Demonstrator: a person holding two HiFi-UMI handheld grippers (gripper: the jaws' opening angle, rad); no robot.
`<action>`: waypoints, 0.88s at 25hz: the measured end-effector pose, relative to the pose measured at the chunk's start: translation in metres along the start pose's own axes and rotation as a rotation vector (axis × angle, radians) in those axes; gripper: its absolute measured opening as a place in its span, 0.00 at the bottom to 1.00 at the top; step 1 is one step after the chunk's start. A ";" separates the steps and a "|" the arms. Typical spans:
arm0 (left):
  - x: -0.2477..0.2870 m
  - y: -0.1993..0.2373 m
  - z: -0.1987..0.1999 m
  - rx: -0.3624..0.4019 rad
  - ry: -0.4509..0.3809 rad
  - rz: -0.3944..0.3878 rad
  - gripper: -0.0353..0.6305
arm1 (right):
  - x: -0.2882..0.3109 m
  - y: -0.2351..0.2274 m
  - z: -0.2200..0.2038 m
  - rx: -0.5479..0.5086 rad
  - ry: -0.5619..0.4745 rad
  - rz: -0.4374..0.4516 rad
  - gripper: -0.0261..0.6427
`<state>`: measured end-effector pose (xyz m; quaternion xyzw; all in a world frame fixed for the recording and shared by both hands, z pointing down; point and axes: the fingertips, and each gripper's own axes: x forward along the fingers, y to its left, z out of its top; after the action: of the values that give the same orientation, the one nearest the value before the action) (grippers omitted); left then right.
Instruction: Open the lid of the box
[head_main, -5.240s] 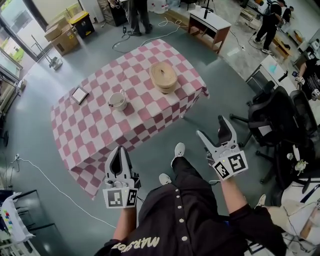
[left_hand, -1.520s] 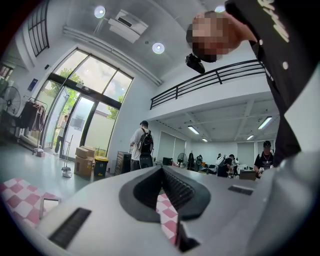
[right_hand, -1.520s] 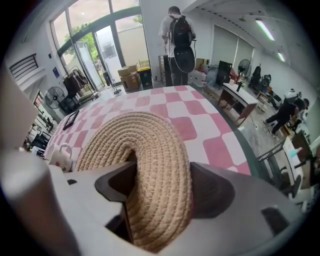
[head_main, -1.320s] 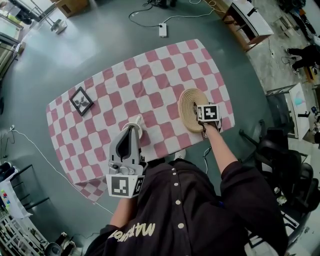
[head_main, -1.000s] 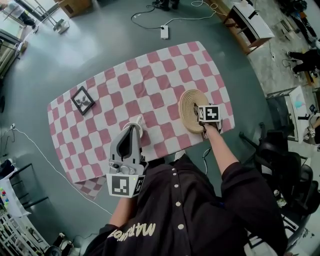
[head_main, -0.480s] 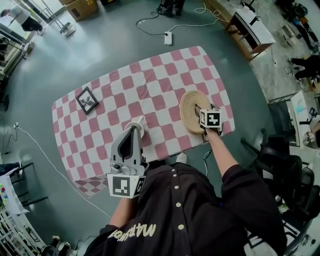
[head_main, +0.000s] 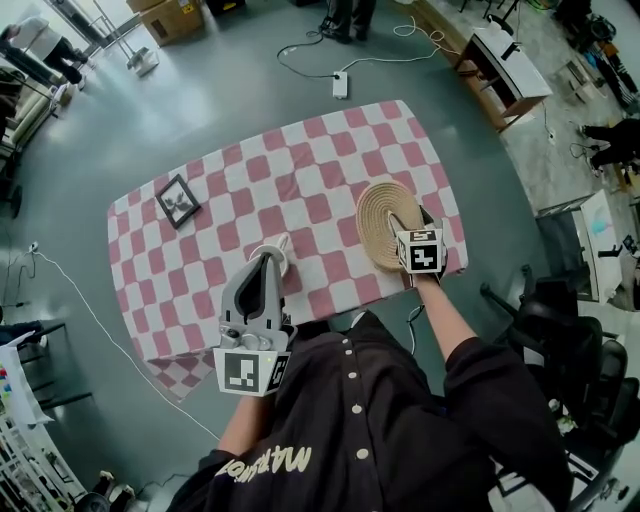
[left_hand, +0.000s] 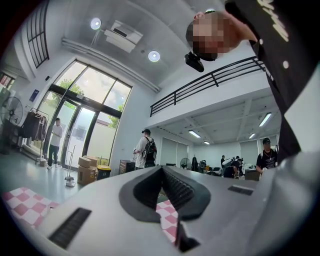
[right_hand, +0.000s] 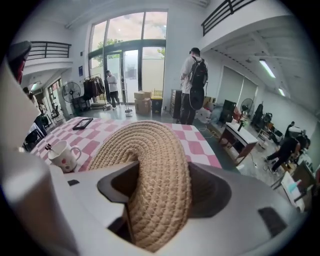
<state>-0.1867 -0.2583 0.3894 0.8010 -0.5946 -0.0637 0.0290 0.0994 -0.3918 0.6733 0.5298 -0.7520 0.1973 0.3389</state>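
My right gripper (head_main: 412, 224) is clamped on the near rim of the woven lid (head_main: 378, 212), with the jaws fairly wide around its thick coil. The lid is tilted and lies by the near right corner of the tabletop (head_main: 300, 165). I cannot make out the box under it. My left gripper (head_main: 268, 265) is closed on nothing, level over the near edge, just beside the mug (right_hand: 62, 155). A frame (head_main: 178, 200) lies towards the far left corner.
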 end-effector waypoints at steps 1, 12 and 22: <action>0.000 -0.001 0.001 0.001 -0.003 -0.001 0.07 | -0.005 0.001 0.005 -0.006 -0.022 0.002 0.48; -0.006 0.012 0.022 0.036 -0.052 0.055 0.07 | -0.096 -0.010 0.093 0.058 -0.334 0.031 0.48; -0.015 0.037 0.065 0.036 -0.149 0.142 0.07 | -0.192 -0.019 0.166 0.086 -0.641 0.013 0.48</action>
<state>-0.2347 -0.2533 0.3301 0.7501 -0.6515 -0.1104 -0.0253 0.1075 -0.3806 0.4191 0.5740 -0.8148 0.0542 0.0607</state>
